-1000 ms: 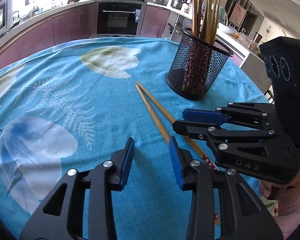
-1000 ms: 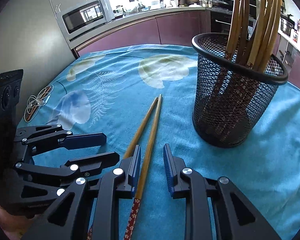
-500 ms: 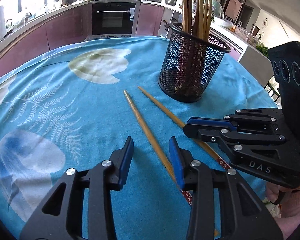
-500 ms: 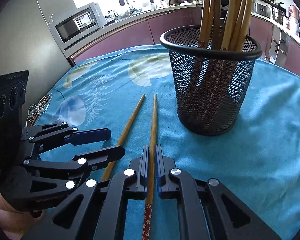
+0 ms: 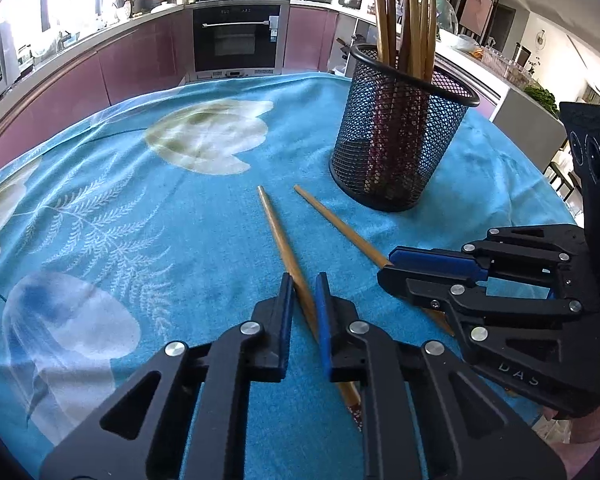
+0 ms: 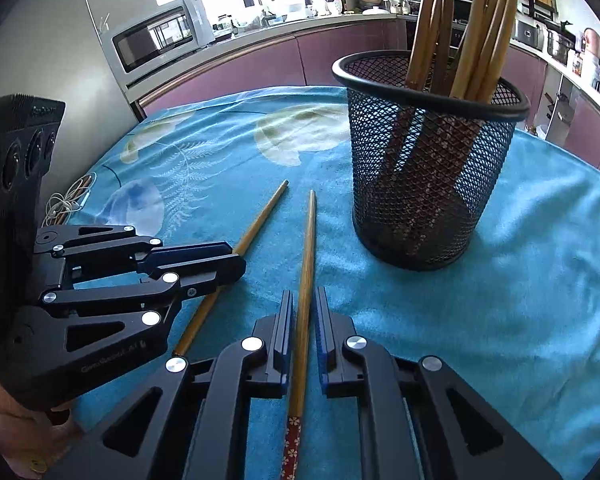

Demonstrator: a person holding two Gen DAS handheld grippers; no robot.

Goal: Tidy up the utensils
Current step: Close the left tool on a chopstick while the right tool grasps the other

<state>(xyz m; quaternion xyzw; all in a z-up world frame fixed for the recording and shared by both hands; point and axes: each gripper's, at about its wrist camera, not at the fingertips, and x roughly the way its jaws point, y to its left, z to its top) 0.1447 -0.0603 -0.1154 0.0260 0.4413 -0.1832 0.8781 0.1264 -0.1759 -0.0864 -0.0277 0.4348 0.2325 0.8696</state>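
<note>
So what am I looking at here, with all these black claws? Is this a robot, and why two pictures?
There is no robot arm. A person holds a hand-held claw in each hand, and each claw carries a wide-angle camera that looks forward along its two fingers. That gives two pictures of one moment.

In the left camera's picture, the left claw fills the bottom and the right claw reaches in from the side. The right camera's picture shows the reverse.

A blue flowered tablecloth covers the table. On it stands a black mesh holder with chopsticks standing in it.

Two more chopsticks lie on the cloth. The left claw is shut on the left chopstick. The right claw is shut on the right chopstick. Both probably go into the holder next.
</note>
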